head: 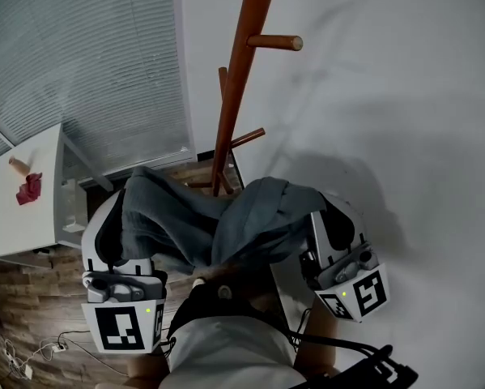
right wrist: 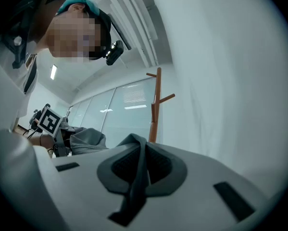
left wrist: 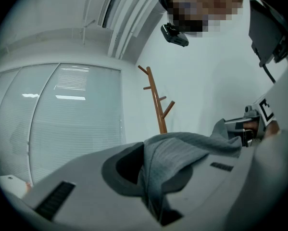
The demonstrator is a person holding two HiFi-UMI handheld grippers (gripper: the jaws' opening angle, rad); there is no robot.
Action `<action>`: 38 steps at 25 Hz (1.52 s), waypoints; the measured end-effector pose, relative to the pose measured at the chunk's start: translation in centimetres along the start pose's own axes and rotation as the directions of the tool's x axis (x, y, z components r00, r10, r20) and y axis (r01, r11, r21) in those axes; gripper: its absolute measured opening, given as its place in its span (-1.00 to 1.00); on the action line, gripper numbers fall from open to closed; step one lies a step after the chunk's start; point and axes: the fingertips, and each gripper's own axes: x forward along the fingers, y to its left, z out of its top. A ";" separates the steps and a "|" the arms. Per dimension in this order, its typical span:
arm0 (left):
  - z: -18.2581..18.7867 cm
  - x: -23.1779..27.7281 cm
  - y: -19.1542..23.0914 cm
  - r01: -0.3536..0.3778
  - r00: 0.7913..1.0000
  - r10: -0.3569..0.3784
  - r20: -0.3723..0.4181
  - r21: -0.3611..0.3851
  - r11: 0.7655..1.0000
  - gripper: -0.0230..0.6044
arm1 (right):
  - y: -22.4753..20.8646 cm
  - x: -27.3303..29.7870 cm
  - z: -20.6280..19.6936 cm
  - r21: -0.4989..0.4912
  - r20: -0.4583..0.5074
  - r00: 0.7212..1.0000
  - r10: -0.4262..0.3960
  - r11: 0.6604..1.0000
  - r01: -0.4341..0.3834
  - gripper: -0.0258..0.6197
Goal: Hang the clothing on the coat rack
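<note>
Holding a grey garment (head: 226,217) stretched between two handheld grippers, we stand before a wooden coat rack (head: 236,87) set against a white wall (head: 388,96). Our left gripper (head: 121,213) has its jaws clamped on one bunched edge of the cloth, while our right gripper (head: 331,213) pinches a thin fold at the other edge. The fabric sags in the air between the two tools, low in front of the rack and clear of its pegs. At left, a white table (head: 15,225) carries a small red item (head: 30,189), beside a window with closed blinds (head: 88,63).
</note>
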 end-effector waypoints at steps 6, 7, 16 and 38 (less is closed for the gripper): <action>2.1 2.5 0.7 0.001 0.997 -0.001 0.079 -0.004 1.000 -0.82 | -1.9 2.8 1.3 -0.017 0.054 0.999 0.006 1.000 -0.005 -0.84; 2.3 3.1 1.0 -0.001 0.996 0.001 0.089 0.003 1.000 -0.82 | -2.4 3.4 1.6 -0.028 0.068 0.998 0.004 1.000 -0.002 -0.84; 1.2 8.0 2.6 0.024 0.994 -0.026 0.109 0.026 0.999 -0.82 | -4.8 6.7 0.3 -0.065 0.062 0.996 -0.060 0.996 0.064 -0.84; -7.7 14.6 3.6 0.085 0.993 -0.087 -0.078 -0.025 0.996 -0.82 | -6.6 9.4 -8.7 0.005 -0.219 0.971 -0.098 0.995 0.102 -0.84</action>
